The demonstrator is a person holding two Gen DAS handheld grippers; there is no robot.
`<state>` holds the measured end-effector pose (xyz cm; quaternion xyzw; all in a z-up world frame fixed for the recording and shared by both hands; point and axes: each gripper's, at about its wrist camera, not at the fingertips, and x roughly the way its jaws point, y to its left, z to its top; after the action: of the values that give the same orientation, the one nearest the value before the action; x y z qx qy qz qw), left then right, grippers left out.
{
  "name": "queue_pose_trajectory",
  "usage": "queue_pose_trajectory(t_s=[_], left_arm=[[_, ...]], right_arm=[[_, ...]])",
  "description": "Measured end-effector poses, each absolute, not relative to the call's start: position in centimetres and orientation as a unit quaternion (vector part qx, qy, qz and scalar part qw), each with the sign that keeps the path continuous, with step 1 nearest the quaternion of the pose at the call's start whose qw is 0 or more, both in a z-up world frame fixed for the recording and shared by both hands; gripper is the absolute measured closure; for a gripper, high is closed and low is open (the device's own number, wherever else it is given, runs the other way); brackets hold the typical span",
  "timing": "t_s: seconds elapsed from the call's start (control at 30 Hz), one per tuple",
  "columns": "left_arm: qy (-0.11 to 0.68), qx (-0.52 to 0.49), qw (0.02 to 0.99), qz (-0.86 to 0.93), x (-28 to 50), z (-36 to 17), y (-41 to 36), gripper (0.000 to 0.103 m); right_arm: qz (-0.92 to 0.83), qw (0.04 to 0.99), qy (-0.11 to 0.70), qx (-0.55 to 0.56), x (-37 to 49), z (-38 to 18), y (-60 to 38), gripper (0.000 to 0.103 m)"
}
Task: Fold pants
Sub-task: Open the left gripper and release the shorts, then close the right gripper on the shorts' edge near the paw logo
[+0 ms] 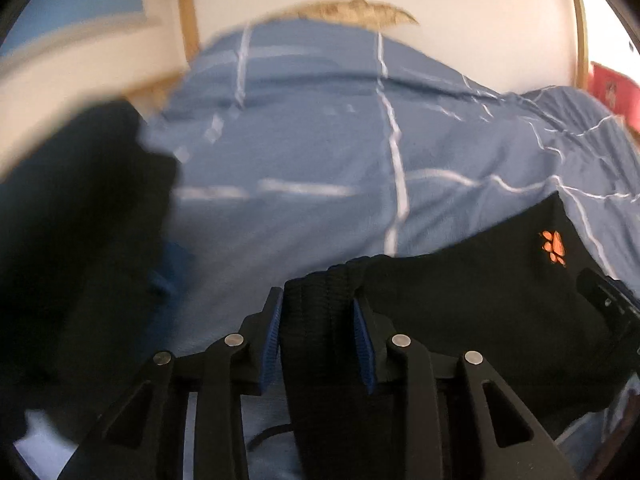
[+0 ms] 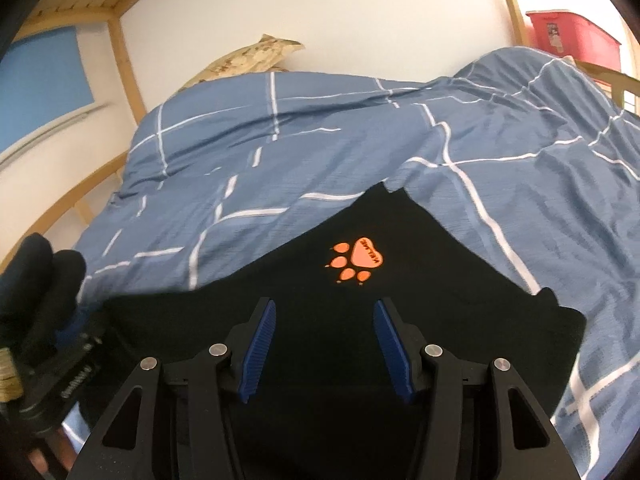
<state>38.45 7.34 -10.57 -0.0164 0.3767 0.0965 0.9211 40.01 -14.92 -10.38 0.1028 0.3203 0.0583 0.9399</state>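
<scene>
your left gripper is pinching the ribbed waistband of the soft, floppy black pants lying on the blue duvet, while your right gripper is hovering spread, holding nothing.

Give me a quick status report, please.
Left gripper shut on black pants waistband. Right gripper open over them. Pants on blue duvet. Nothing in the way.
</scene>
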Motion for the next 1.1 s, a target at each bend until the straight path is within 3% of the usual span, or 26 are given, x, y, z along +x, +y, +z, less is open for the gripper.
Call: queue_pose_trajectory(t_s=[0.07, 0.17, 0.4, 0.7, 1.1], left_arm=[[0.388, -0.029, 0.916, 0.103, 38.8, -11.4, 8.2, 0.064], [0.383, -0.022, 0.918, 0.103, 38.7, -11.3, 8.2, 0.041], [0.3, 0.044, 0.938, 0.167, 35.8, -7.8, 5.6, 0.01], [0.315, 0.025, 0.947, 0.061, 33.8, -7.5, 1.6, 0.009], [0.352, 0.043, 0.935, 0.025, 33.5, -9.2, -1.1, 0.009]], right_arm=[[0.038, 0.945, 0.311, 0.092, 39.8, -10.1, -15.1, 0.049], [0.004, 0.954, 0.288, 0.083, 39.5, -9.3, -15.9, 0.049], [-0.02, 0.951, 0.298, 0.073, 40.3, -7.8, -19.0, 0.049], [-0.077, 0.926, 0.339, 0.147, 36.9, -8.5, -26.1, 0.049], [-0.044, 0.914, 0.357, 0.19, 36.6, -11.9, -27.3, 0.049]])
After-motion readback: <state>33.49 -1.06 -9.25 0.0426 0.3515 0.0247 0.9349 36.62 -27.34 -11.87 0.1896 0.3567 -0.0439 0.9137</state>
